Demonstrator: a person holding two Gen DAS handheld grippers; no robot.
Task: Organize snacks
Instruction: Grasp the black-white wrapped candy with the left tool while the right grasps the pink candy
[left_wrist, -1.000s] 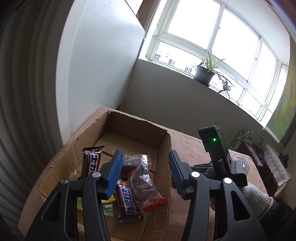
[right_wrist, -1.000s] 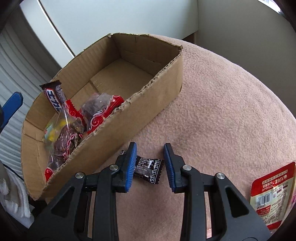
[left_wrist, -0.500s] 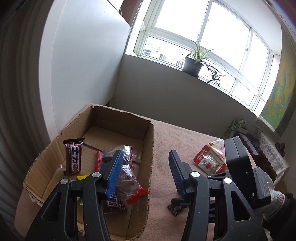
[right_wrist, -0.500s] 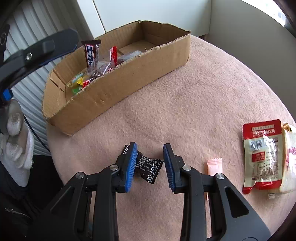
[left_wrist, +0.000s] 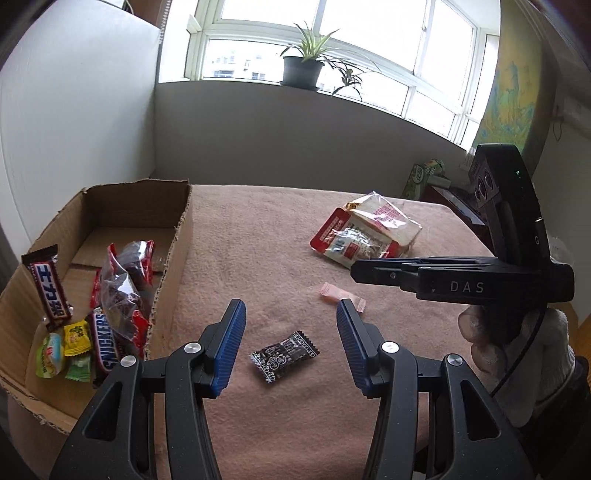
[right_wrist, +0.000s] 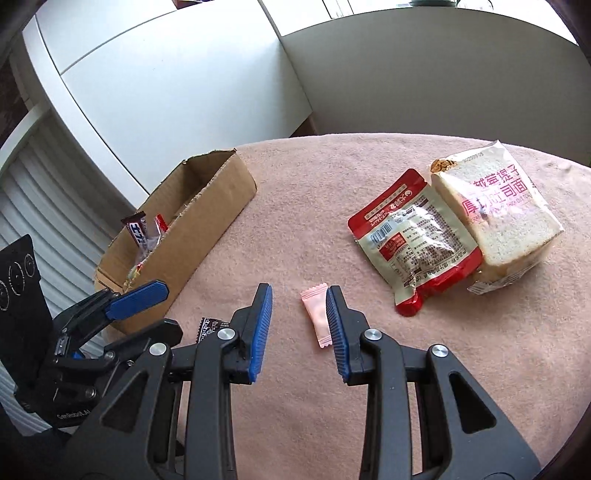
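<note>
Your left hand-held gripper (left_wrist: 290, 341) hangs half open and empty over the black candy (left_wrist: 283, 356) on the surface (left_wrist: 258, 236). Your right hand-held gripper (right_wrist: 299, 328) gapes narrowly, holding nothing; the pink candy (right_wrist: 317, 317) lies at its one o'clock. The cardboard box (left_wrist: 173, 266) sits at ten o'clock.

Box (left_wrist: 168, 280) left on table (left_wrist: 258, 240); bread pack (right_wrist: 495, 206) far right.
</note>
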